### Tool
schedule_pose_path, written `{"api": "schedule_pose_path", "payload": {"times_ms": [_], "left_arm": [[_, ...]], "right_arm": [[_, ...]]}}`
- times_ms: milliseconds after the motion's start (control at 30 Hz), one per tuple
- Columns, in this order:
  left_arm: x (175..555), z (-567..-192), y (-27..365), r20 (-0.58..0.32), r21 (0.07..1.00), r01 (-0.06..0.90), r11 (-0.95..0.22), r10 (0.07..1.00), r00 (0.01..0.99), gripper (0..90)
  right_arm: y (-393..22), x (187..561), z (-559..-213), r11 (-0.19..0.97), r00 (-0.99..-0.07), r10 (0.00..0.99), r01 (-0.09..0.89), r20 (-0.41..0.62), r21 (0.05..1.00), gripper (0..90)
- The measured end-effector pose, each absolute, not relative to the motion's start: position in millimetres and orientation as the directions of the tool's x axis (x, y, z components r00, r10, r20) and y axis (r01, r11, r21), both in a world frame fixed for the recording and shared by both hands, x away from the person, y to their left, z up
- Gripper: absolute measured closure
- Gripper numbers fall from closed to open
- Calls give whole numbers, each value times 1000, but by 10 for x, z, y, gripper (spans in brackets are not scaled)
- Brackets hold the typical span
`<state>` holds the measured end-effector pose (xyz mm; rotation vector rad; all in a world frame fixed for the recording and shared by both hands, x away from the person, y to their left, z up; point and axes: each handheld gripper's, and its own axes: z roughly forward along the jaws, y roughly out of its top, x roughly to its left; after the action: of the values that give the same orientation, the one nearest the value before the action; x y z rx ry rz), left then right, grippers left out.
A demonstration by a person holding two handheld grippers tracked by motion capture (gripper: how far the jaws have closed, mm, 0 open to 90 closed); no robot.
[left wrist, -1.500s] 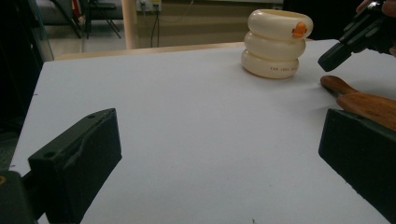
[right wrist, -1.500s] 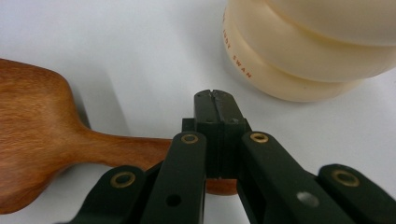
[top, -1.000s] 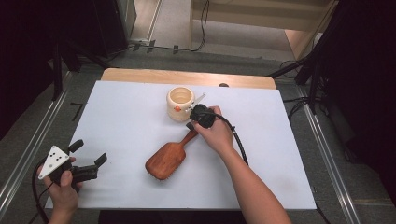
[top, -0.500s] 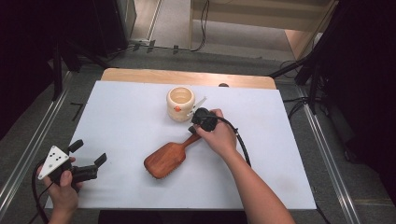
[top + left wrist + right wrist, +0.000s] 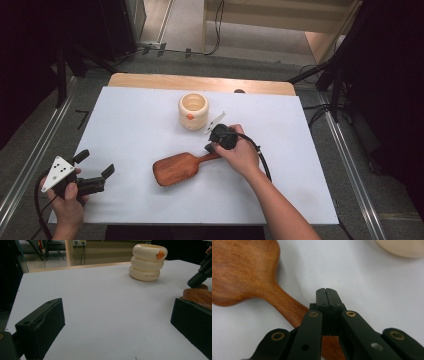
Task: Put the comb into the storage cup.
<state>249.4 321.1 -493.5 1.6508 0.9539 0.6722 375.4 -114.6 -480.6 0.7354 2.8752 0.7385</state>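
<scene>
A white table with a bare wooden strip along its far edge stands in a dim room, metal rails on the floor at either side; a cream ringed cup sits near the far edge; the wooden hairbrush lies mid-table toward the near edge, its long axis across the table, handle pointing right and slightly away; the right gripper, jaws pressed together, rests at the handle; the left gripper, jaws wide, hovers at the near left corner.
</scene>
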Motion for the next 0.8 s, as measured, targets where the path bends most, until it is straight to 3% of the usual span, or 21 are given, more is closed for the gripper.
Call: {"api": "schedule_pose_path", "payload": {"times_ms": [800], "left_arm": [[2495, -4937, 3203, -32, 961, 252, -119, 852, 523, 0]], "right_arm": [[-1198, 3331, -4856, 813, -926, 367, 363, 83, 456, 880]]}}
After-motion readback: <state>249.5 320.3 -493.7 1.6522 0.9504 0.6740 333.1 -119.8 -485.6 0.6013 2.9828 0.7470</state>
